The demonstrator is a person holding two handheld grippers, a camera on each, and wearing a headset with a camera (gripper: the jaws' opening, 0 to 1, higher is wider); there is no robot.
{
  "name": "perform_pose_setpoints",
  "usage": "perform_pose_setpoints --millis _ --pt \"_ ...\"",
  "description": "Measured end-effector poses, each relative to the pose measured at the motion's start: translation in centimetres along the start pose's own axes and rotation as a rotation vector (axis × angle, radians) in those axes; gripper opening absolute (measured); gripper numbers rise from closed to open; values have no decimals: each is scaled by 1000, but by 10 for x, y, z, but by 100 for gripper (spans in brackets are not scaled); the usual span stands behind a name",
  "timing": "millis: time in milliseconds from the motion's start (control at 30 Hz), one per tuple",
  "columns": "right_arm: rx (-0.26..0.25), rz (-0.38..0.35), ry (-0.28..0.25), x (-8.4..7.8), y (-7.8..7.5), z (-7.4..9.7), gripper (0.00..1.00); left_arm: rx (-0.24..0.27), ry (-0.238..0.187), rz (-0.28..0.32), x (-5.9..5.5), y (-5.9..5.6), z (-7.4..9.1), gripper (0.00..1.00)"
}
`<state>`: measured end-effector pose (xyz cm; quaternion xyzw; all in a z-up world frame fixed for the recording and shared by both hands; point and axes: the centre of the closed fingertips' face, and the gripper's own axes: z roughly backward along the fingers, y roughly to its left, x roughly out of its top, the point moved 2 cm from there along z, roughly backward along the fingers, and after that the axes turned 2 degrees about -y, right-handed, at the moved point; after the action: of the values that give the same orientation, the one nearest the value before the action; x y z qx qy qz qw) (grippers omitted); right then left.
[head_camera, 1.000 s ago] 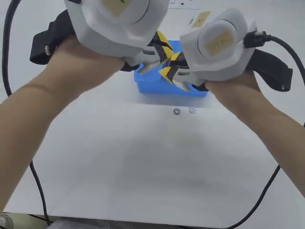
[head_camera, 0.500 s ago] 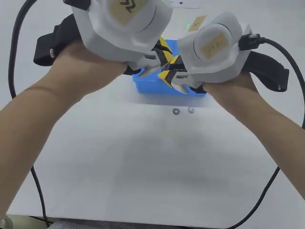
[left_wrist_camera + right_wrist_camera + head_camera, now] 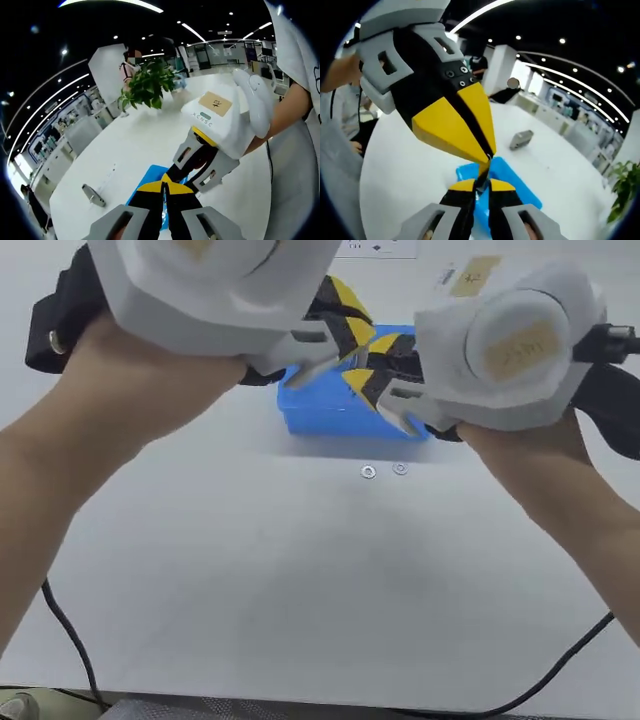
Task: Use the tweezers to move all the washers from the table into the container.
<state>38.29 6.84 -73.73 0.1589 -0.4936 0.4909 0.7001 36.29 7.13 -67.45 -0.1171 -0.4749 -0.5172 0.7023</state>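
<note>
Two washers [image 3: 368, 472] side by side on bare white table [image 3: 250, 580], just near of blue container [image 3: 320, 415]. Above container, tips nearly meeting: left gripper [image 3: 165, 190], clenched tight; right gripper [image 3: 481, 186], grip impossible to judge. Beyond: small grey block [image 3: 93, 195] on far tabletop, potted plant [image 3: 147, 87], ceiling strip lights [image 3: 192, 31], open office hall.

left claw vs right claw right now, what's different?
Approach: the left claw enters the head view from the upper left, the right claw from the right.
Pose: in the right gripper view the left claw's tip points down from above onto the right claw's tips, which point up to it.
Shared: both look shut, both have yellow-and-black tips, and they meet tip to tip over the blue container.
</note>
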Motion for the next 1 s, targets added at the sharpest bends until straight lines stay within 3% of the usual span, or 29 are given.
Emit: perform_pose_setpoints --millis 133,167,267,333,633,733,1000 --pt "-10 -20 -20 2 3 10 5 -11 -21 -11 2 -4 -4 0" --pt "-18 -23 -21 0 4 11 5 -14 -22 -14 5 -10 2 0" --pt "-11 -31 -4 -11 12 13 5 -46 4 -12 -1 -19 0 0" --pt "-3 -49 -3 -16 15 15 5 -59 8 -4 -9 -21 -9 0" --pt "38 -74 60 -41 30 13 5 -120 31 57 -22 -32 -16 0" --pt "44 -68 82 -49 32 11 5 -131 41 68 -27 -46 -16 0" --pt "73 -93 98 -55 36 2 5 -145 73 67 -37 -49 -20 0"
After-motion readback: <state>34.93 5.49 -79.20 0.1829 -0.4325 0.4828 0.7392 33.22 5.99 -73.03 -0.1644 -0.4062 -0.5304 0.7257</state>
